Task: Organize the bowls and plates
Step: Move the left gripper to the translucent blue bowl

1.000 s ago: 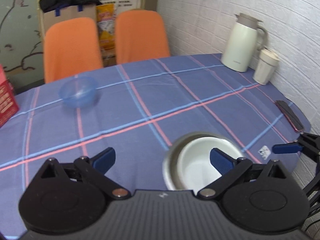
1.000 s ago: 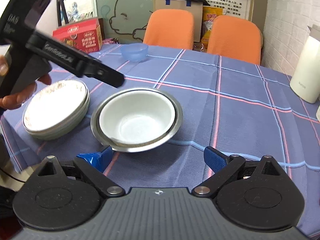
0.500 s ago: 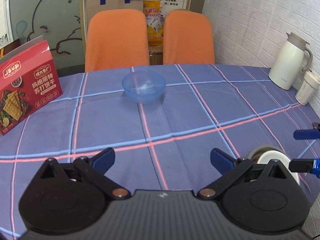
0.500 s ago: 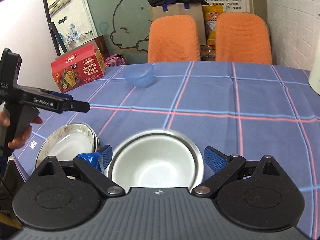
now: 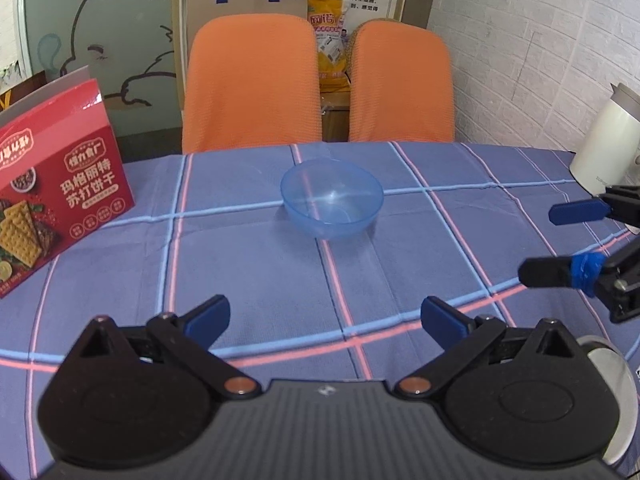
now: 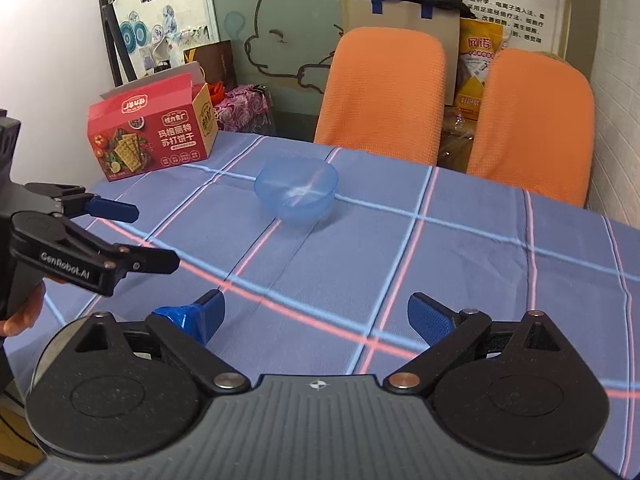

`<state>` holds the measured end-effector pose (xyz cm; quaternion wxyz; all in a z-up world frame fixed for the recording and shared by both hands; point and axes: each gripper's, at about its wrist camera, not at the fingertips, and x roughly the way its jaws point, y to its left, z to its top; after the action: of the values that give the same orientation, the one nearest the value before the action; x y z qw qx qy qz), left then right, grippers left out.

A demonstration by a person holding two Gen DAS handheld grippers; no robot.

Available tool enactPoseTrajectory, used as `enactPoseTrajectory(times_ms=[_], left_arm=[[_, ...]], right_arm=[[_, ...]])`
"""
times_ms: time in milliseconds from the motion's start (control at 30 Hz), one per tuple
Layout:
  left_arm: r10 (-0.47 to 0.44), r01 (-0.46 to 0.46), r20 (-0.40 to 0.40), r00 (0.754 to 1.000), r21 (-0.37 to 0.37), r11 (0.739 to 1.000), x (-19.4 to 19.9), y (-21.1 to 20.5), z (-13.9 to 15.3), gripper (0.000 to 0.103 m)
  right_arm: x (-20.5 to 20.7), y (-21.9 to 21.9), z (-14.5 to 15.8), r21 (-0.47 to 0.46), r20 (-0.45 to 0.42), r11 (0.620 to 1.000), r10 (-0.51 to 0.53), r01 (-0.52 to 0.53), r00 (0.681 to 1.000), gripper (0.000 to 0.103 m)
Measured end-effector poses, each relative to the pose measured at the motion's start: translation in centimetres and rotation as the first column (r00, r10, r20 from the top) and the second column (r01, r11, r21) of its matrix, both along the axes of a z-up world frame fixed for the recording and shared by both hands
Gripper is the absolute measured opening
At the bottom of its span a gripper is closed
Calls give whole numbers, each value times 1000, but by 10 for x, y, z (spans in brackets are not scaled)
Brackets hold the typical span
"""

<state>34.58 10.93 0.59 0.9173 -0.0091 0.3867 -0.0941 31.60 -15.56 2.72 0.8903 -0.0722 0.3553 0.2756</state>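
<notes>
Left wrist view shows us our left tongs (image 5: 325, 320) wide open, with nothing between the blue tips. They hang over the counter (image 5: 420, 248), which has a blue cloth with pink and light blue lines. A see-through blue bowl (image 5: 332, 198) stands upright on the cloth, straight ahead and farther off, well apart from the tongs. A red cracker box (image 5: 56, 200) stands far to the left of the bowl. A white jug (image 5: 608, 148) stands at the far right, near the brick wall. Two orange chairs (image 5: 252, 84) wait behind the counter. At the near right, we see the edge of a metal bowl (image 5: 612, 364) poking out beside the tongs.

Right wrist view shows us our right tongs (image 6: 314, 318) open too, and empty. The blue bowl sits ahead of them, a little to the left. Our left tongs come in from the left side, and a hand (image 6: 22, 314) holds their grip. A little bit of metal rim shows at the near left, behind the tongs.
</notes>
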Motion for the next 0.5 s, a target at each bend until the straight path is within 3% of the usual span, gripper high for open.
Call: enactPoseTrajectory(times_ms=[300, 500], left_arm=[[-6, 6, -25, 1000, 16, 1000, 22, 1, -14, 101], [-1, 1, -35, 999, 14, 1000, 29, 3, -19, 101]], right_arm=[[49, 19, -10, -25, -28, 1000, -10, 10, 1000, 86], [61, 24, -17, -55, -43, 999, 2, -5, 999, 86]])
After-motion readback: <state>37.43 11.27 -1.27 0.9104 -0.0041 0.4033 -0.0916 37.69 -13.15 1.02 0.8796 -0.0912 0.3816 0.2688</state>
